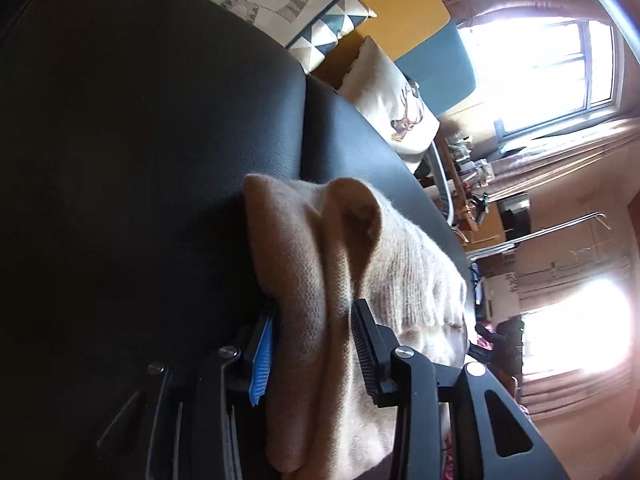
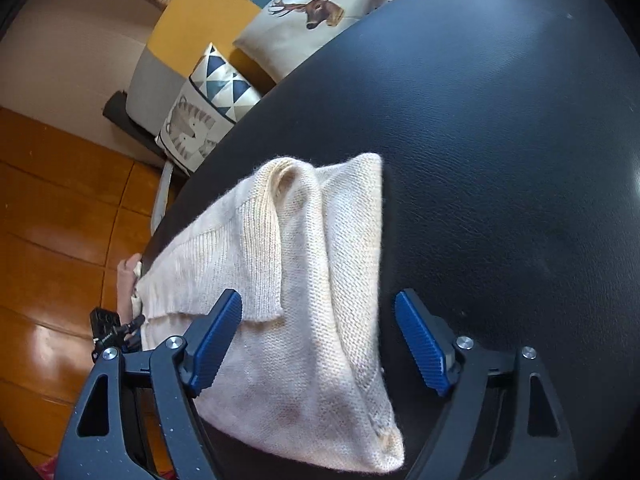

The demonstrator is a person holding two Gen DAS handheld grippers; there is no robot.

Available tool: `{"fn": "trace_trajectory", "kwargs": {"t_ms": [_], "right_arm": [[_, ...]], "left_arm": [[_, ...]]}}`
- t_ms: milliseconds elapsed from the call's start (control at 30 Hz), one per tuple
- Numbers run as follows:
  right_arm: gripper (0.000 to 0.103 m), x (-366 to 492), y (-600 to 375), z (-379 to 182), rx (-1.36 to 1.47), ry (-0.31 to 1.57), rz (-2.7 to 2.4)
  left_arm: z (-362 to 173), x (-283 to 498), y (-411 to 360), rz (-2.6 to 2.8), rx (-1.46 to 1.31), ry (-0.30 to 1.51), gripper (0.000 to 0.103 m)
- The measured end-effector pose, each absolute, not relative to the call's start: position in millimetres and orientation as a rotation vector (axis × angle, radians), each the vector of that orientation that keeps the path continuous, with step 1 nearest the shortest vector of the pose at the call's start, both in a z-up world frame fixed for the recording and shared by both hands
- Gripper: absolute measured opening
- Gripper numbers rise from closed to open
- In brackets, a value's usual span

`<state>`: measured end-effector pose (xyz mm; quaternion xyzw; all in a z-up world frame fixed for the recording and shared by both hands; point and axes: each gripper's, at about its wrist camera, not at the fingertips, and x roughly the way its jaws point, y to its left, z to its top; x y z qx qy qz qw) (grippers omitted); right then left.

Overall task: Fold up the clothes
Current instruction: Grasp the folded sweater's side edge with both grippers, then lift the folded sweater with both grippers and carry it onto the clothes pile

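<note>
In the left wrist view, the left gripper (image 1: 316,344) has its jaws pressed in on a thick bundle of the cream knit sweater (image 1: 320,280); the blue-padded finger sits at about 8 o'clock of the bundle and the black ribbed finger at about 4 o'clock, both touching the fabric. The sweater rises from between them toward 12 o'clock, several layers deep, with a rounded loop of cloth at its top and a ribbed hem draped off toward 3 o'clock. It lies on the black leather-like surface (image 1: 140,120).

In the right wrist view, the right gripper (image 2: 320,340) has its jaws spread wide, with the folded sweater (image 2: 304,280) lying between them. The finger at 9 o'clock overlaps the ribbed hem; the finger at 3 o'clock stands just beside the folded edge, apart from it, over the black surface (image 2: 500,140). The sweater looks pale cream and loosely knit, with a ribbed band folded over on top. At its 9 o'clock edge, a hand (image 2: 127,276) touches the hem.
</note>
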<state>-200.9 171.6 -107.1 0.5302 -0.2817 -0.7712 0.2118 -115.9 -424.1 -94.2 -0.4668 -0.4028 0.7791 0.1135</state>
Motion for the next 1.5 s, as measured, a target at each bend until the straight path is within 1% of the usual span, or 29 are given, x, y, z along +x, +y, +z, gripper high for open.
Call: {"fn": "trace_trajectory", "kwargs": {"t_ms": [67, 200, 367, 400, 433, 467, 500, 533, 567, 600, 633, 667, 700, 733, 833, 1033, 1200, 1333, 1500], "right_arm": [[0.083, -204, 168, -107, 1.466, -0.778, -2.127], [0.082, -211, 156, -112, 1.436, -0.842, -2.042], [0.078, -212, 133, -116, 1.417, -0.797, -2.015], [0.073, -213, 129, -116, 1.421, -0.786, -2.023], [0.064, -213, 125, -117, 1.426, -0.775, -2.03], [0.059, -213, 124, -118, 1.438, -0.764, -2.046], [0.043, -213, 124, -118, 1.451, -0.755, -2.058], [0.032, -214, 124, -119, 1.463, -0.747, -2.07], [0.032, -214, 124, -120, 1.476, -0.738, -2.082], [0.029, -215, 125, -120, 1.488, -0.729, -2.094], [0.027, -214, 124, -120, 1.493, -0.726, -2.103], [0.027, -213, 124, -120, 1.497, -0.723, -2.112], [0.026, -211, 122, -118, 1.502, -0.71, -2.13], [0.025, -210, 120, -117, 1.508, -0.696, -2.147], [0.023, -205, 112, -106, 1.483, -0.673, -2.195], [0.023, -191, 109, -70, 1.378, -0.736, -2.219], [0.022, -181, 84, -25, 1.301, -0.703, -2.213], [0.022, -176, 50, 9, 1.242, -0.661, -2.199], [0.022, -177, -14, 50, 1.182, -0.604, -2.129]], "left_arm": [[-96, -120, -418, 2.273, -1.38, -1.149, 0.037], [-98, -130, -404, 2.246, -1.425, -1.091, 0.037], [-99, -134, -398, 2.247, -1.422, -1.095, 0.037], [-98, -134, -398, 2.25, -1.424, -1.098, 0.037], [-98, -135, -397, 2.253, -1.425, -1.1, 0.037], [-98, -135, -397, 2.256, -1.427, -1.103, 0.037], [-98, -135, -397, 2.258, -1.428, -1.106, 0.037], [-98, -136, -397, 2.261, -1.43, -1.108, 0.037], [-98, -136, -396, 2.264, -1.432, -1.111, 0.037], [-98, -136, -394, 2.28, -1.444, -1.105, 0.037], [-97, -136, -392, 2.301, -1.458, -1.091, 0.035], [-93, -135, -388, 2.334, -1.453, -1.054, 0.032], [-89, -134, -384, 2.368, -1.444, -1.014, 0.025], [-85, -133, -379, 2.402, -1.435, -0.973, 0.022], [-74, -130, -370, 2.463, -1.41, -0.898, 0.017], [-42, -116, -366, 2.501, -1.231, -0.893, 0.015], [-5, -102, -354, 2.535, -1.096, -0.832, 0.015], [19, -85, -352, 2.543, -0.997, -0.856, 0.015], [50, -46, -373, 2.584, -0.867, -0.885, 0.015]]}}
